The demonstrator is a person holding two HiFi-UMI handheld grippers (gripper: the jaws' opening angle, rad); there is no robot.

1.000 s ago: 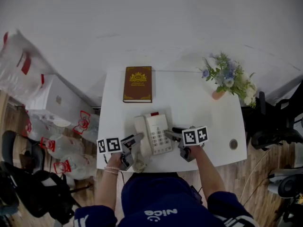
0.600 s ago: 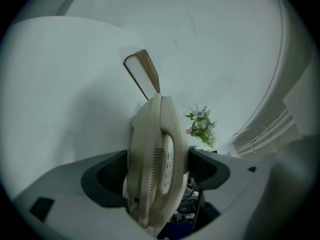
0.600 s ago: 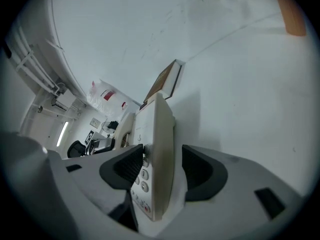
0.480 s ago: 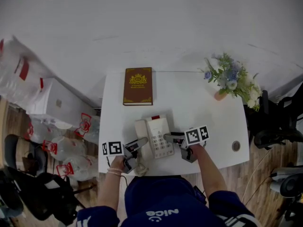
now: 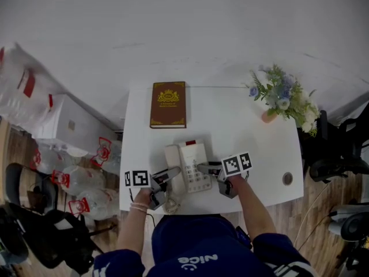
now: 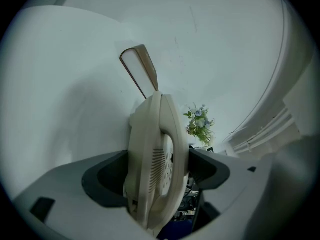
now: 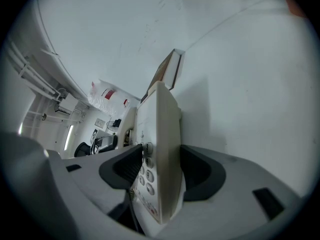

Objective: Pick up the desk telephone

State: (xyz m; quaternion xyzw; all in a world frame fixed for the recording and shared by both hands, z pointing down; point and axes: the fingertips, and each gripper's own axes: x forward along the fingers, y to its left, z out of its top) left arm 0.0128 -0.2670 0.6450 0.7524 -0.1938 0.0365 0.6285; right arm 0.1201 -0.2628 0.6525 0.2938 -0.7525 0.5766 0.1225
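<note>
Telephone (image 5: 188,165) is sitting lower centre on the desk (image 5: 242,126), long axis running bottom-to-top, far end pointing at the book (image 5: 168,104). I'm clamping its handset edge in my left tongs (image 5: 170,173) and its keypad edge in my right tongs (image 5: 203,167), both spread wide.

White table (image 5: 230,120) sat mid-frame. A brown book (image 5: 168,104) lay flat at its upper left, a pot of flowers (image 5: 267,115) stood at the upper right, and the telephone (image 5: 192,165) showed near its lower edge; whether it rested there, unclear.

Office (small, plain), white desk (image 5: 236,126), desk telephone (image 5: 192,165), black office chair (image 5: 331,152)
</note>
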